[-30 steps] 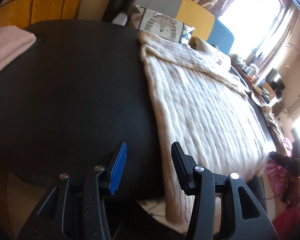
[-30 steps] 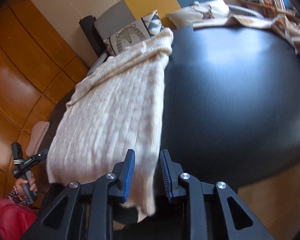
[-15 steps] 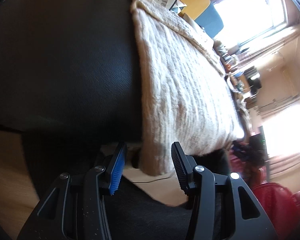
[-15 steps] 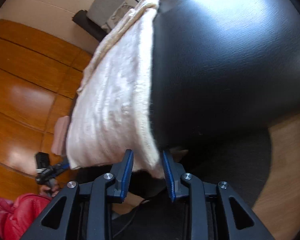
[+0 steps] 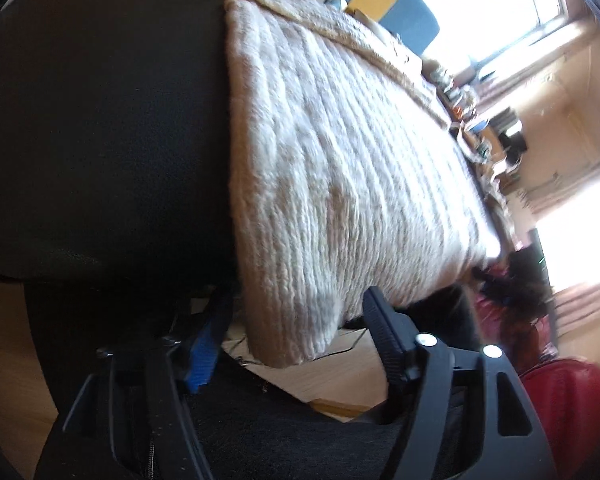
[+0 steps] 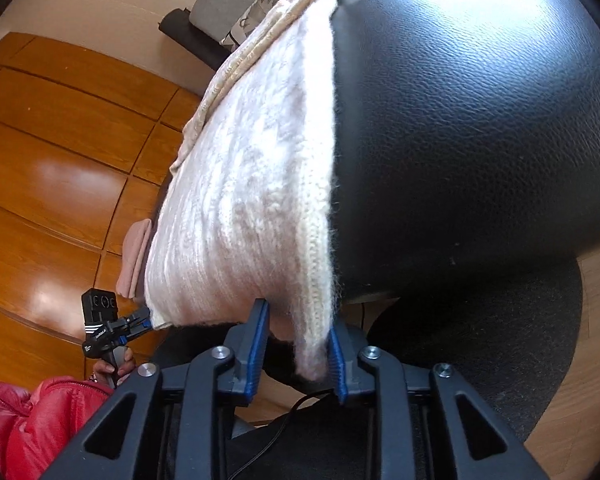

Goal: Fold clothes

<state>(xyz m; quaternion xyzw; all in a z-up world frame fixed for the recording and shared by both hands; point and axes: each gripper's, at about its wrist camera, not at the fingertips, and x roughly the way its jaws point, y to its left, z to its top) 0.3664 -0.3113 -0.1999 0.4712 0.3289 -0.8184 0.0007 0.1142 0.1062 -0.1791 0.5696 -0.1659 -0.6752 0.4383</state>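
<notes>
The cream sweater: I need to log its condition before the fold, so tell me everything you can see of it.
The sweater is a fuzzy cream knit with lengthwise ribs, seemingly already doubled into a long strip. It lies flat along the black table, its near end drooping over the table's edge. The open right gripper straddles one hanging corner; the open left gripper brackets the other. Neither has closed yet.

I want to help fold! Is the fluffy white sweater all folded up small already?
Not yet. The sweater lies long down the black table, its near end hanging over the edge, between the open left gripper and right gripper.
</notes>
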